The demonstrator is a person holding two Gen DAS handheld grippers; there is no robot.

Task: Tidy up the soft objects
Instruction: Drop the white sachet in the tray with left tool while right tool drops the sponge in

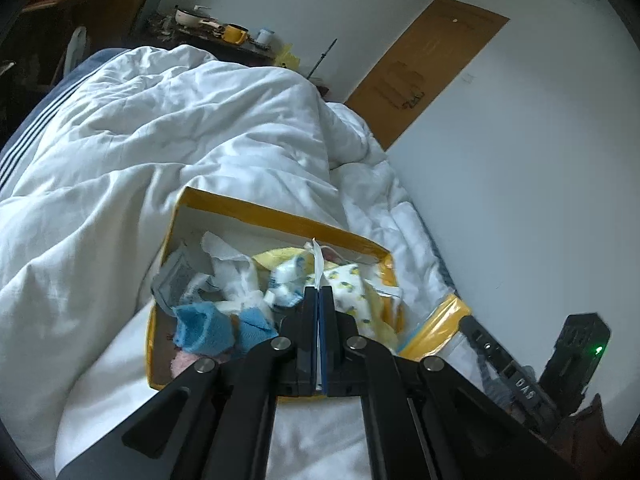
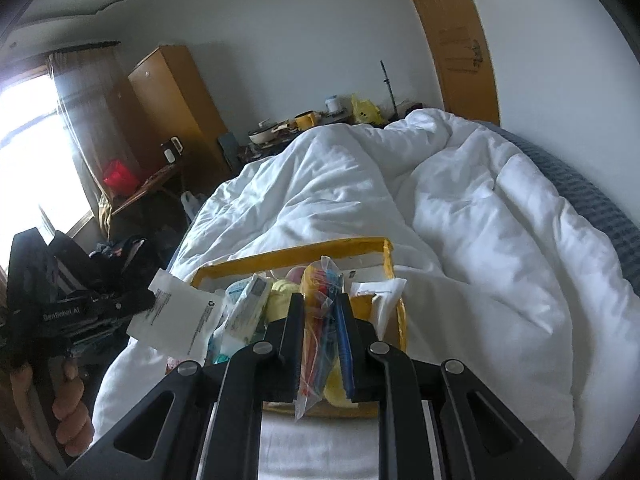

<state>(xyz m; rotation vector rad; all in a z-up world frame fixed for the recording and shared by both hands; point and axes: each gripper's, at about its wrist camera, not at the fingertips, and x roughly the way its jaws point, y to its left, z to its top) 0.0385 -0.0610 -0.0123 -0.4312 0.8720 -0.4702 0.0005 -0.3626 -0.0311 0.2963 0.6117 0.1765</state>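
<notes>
A yellow-rimmed box (image 1: 276, 210) sits on the white bed, filled with soft items: blue cloths (image 1: 204, 330), white cloths, a yellow patterned cloth (image 1: 352, 288). My left gripper (image 1: 319, 290) is shut on a thin white packet (image 1: 318, 264), held over the box; the packet also shows in the right wrist view (image 2: 176, 316). My right gripper (image 2: 319, 300) is shut on a clear plastic bag of colourful items (image 2: 318, 320) above the same box (image 2: 288, 254).
A rumpled white duvet (image 2: 460, 208) covers the bed behind the box. A wooden door (image 1: 424, 68) is in the white wall. A cluttered table (image 2: 288, 128), a wardrobe (image 2: 176, 100) and a window stand at the far side.
</notes>
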